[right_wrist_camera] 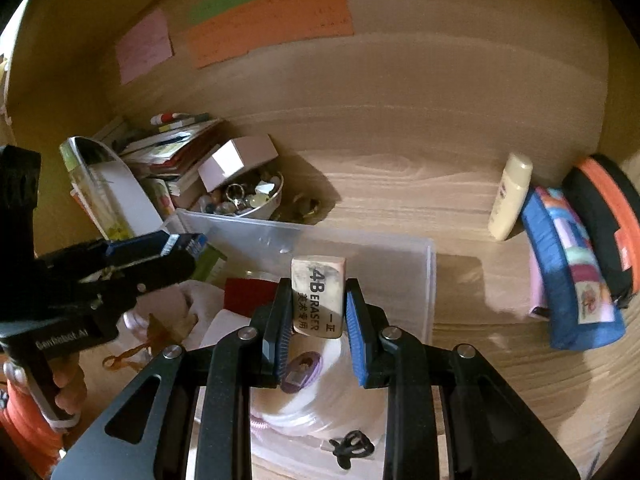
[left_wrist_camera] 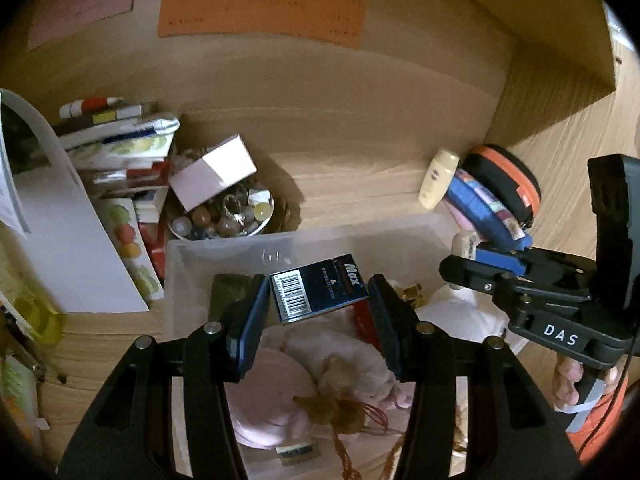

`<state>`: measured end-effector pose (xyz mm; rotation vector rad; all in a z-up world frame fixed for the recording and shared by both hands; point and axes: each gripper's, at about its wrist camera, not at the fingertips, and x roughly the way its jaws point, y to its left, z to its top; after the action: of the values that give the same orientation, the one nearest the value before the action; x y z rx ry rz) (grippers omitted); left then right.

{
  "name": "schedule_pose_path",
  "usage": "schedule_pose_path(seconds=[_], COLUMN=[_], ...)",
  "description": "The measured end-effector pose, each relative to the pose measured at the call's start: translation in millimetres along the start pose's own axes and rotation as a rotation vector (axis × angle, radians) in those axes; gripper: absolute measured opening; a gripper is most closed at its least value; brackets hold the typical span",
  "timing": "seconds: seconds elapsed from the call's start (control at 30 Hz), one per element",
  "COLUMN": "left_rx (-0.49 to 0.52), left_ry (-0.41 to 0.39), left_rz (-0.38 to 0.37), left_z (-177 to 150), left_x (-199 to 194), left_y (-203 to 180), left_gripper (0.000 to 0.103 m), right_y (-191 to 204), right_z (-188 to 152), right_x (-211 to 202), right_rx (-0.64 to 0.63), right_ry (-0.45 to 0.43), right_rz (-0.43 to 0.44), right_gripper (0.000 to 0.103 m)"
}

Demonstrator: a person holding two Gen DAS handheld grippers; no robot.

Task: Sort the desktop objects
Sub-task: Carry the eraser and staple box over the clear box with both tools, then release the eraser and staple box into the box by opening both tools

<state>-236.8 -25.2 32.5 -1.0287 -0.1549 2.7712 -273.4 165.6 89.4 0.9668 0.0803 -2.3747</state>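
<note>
The left gripper (left_wrist_camera: 318,312) is clamped on a dark blue staple box (left_wrist_camera: 318,289) with a barcode label, its pads pressing the box's two sides. The box hangs above a clear plastic bin (left_wrist_camera: 400,232) that sits on the wooden surface (left_wrist_camera: 360,168). The right gripper (right_wrist_camera: 318,312) is closed on a cream eraser (right_wrist_camera: 318,296) printed "4B ERASER", held upright between the blue pads, also over the bin. Inside the bin lie a pink pouch (left_wrist_camera: 304,360) with a brown drawstring, white material and something red.

Behind the bin, at its left corner, a bowl (right_wrist_camera: 244,200) full of beads and rings carries a small pale box (right_wrist_camera: 240,156) tilted on top. To the left of the bowl stands a leaning stack of books (left_wrist_camera: 120,152). To the right, a cream bottle (right_wrist_camera: 510,200) leans against a blue pencil case (right_wrist_camera: 568,272), which rests against a black and orange case (right_wrist_camera: 608,216). Orange, green and pink papers (right_wrist_camera: 272,16) are stuck on the back wall. A hand (right_wrist_camera: 68,388) grips the left tool's handle.
</note>
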Motion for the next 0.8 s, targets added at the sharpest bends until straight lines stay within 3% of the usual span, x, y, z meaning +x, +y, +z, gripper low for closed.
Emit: schedule_pose_path(seconds=[0.57,0.67,0.8], left_rx=[0.004,0.012,0.022], left_ry=[0.069,0.057,0.041], left_rz=[-0.055,-0.057,-0.066], left_z=[-6.3,-5.5,-3.2], left_x=[24.4,19.3,12.4], left_y=[-1.2,-1.9,-5.4], left_gripper=[0.050,0.050,0.062], right_y=[0.9,4.0,11.0], right_z=[-3.2,-3.3,-2.1], right_x=[12.3,7.5,-3.9], right_rx=[-0.032,-0.031,-0.040], right_ry=[-0.006,-0.012,-0.040], right_rz=[-0.024,-0.019,-0.038], right_gripper=[0.024,0.029,0.041])
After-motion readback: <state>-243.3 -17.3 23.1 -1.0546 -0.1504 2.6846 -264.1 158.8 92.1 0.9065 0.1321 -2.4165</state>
